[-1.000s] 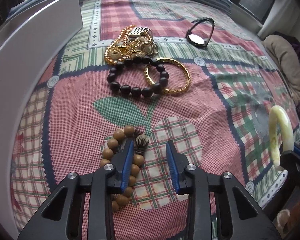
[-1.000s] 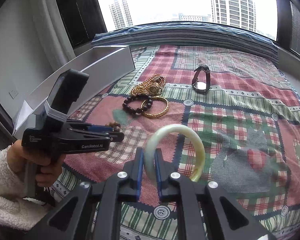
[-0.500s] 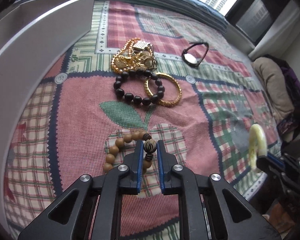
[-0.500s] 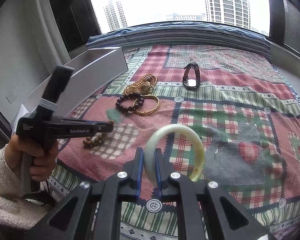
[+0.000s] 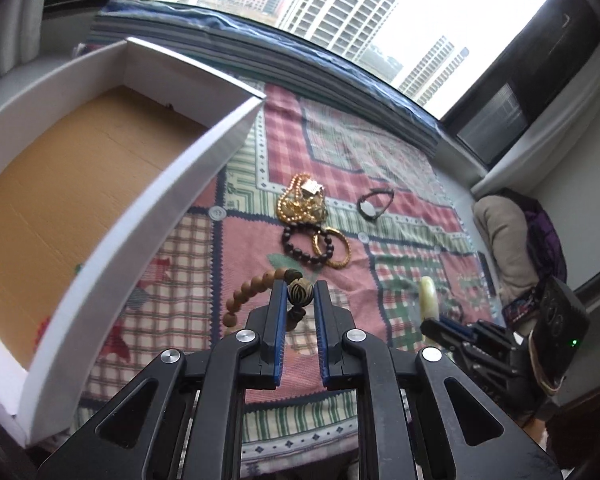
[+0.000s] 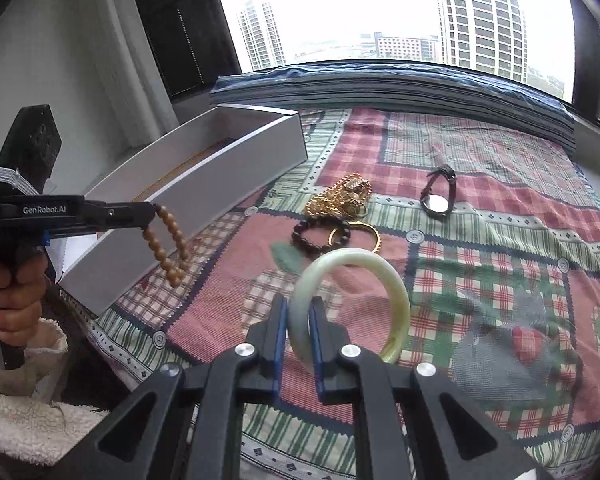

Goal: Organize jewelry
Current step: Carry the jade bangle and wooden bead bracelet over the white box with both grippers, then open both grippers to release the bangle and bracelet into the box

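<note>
My left gripper [image 5: 299,294] is shut on the striped bead of a brown wooden bead bracelet [image 5: 247,291] and holds it in the air; from the right wrist view the bracelet [image 6: 168,242] hangs beside the white box [image 6: 204,184]. My right gripper [image 6: 299,312] is shut on a pale green jade bangle [image 6: 384,280], held above the blanket. On the blanket lie a dark bead bracelet [image 5: 300,245], a gold bangle [image 5: 336,250], a heap of gold chains [image 5: 302,202] and a black watch [image 5: 370,206].
The open white box [image 5: 140,216] with a brown cardboard floor stands at the left of the patterned blanket [image 5: 400,184]. A folded blue-grey cover [image 6: 400,84] lies along the window. A pillow [image 5: 504,236] lies at the right.
My left gripper has lifted the wooden bead bracelet off the blanket and tilted up toward the box. My right gripper still holds the jade bangle in about the same place.
</note>
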{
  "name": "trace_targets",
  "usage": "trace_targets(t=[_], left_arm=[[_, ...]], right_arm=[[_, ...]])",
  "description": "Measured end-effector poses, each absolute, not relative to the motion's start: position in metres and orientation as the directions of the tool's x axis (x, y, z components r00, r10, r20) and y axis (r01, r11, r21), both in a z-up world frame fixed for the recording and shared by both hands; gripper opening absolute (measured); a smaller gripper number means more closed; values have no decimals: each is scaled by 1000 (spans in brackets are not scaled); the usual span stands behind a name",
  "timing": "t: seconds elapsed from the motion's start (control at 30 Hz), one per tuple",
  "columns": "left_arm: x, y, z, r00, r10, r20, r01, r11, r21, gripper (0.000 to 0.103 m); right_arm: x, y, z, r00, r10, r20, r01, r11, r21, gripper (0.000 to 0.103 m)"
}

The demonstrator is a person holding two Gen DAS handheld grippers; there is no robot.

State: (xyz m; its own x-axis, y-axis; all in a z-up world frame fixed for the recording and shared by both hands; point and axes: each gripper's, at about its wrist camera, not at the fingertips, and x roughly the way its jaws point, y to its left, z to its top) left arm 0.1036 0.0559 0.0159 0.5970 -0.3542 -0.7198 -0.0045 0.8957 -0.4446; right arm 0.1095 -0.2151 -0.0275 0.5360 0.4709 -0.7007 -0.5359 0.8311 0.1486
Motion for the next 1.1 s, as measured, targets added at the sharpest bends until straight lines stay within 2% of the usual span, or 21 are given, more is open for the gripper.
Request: trace_targets(t=[0.27, 0.53, 0.83, 1.1], left_arm=[[81, 113, 58, 665, -279, -693, -31, 916, -399, 11], [72, 185, 73, 722, -114, -682, -160, 932, -326, 11], [91, 262, 33, 666, 38, -745, -341, 904, -258, 11], [103, 299, -21, 563, 66, -824, -422, 880, -218, 11]], right_arm=[[111, -140, 2, 496, 513, -701, -665, 743, 74, 11], [123, -38, 42, 448, 586, -675, -796, 605, -2, 11], [156, 89, 47, 355, 625, -695, -873, 487, -8, 11], [182, 172, 4, 292, 548, -784, -905, 423, -42, 11]])
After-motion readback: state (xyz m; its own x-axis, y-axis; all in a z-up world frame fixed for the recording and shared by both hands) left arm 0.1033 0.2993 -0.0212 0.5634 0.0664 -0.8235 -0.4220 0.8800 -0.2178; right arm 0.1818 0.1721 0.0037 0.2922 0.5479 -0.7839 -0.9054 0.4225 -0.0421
